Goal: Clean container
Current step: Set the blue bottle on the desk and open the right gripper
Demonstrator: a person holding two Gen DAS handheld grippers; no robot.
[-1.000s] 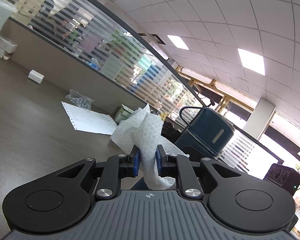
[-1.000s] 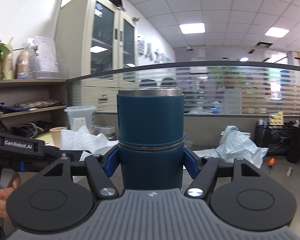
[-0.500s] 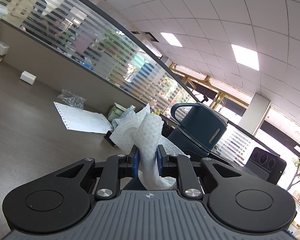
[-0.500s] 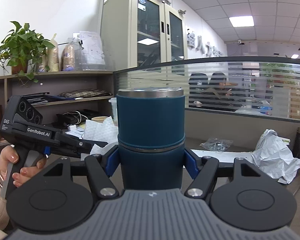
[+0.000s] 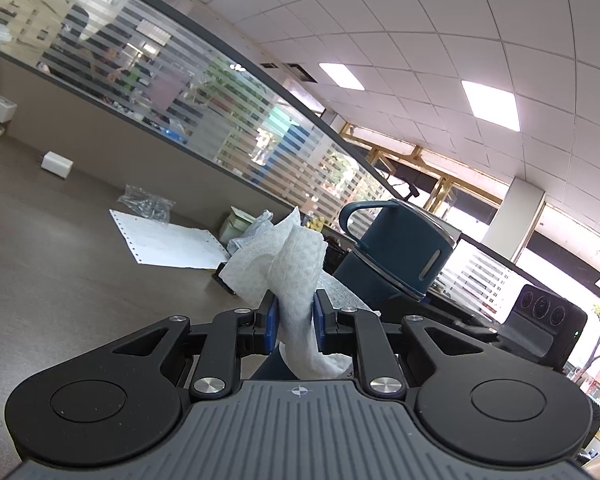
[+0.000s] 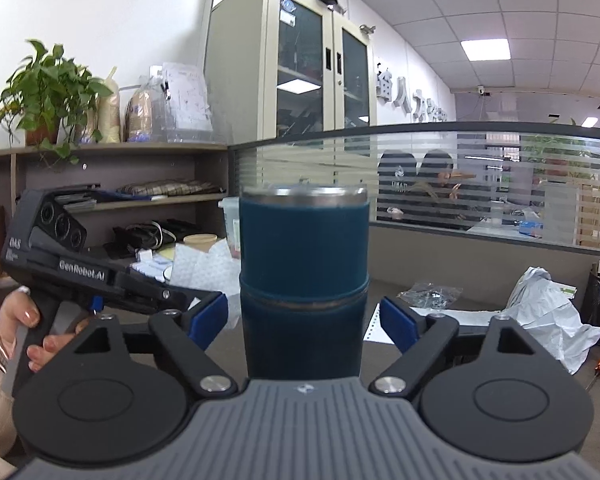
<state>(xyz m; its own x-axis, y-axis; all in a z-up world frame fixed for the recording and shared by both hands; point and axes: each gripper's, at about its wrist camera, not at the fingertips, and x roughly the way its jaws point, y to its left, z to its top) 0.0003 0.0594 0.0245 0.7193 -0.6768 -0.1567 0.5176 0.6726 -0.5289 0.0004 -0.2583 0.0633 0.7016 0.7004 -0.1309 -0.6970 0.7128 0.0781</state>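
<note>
Insulated blue tumbler (image 6: pixel 304 280): upright on desk, between spread, non-touching jaws of right gripper (image 6: pixel 304 320). Rigid, smooth, likely slippery; grasp mid-body. Left gripper (image 5: pixel 294 322) clamps soft paper towel (image 5: pixel 296 268).

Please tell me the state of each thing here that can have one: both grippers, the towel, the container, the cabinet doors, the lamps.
left gripper: shut on the paper towel
paper towel: crumpled, pinched between the pads
right gripper: open, pads apart from the container
container: upright between the open fingers, not gripped
cabinet doors: closed
ceiling lamp: on
</note>
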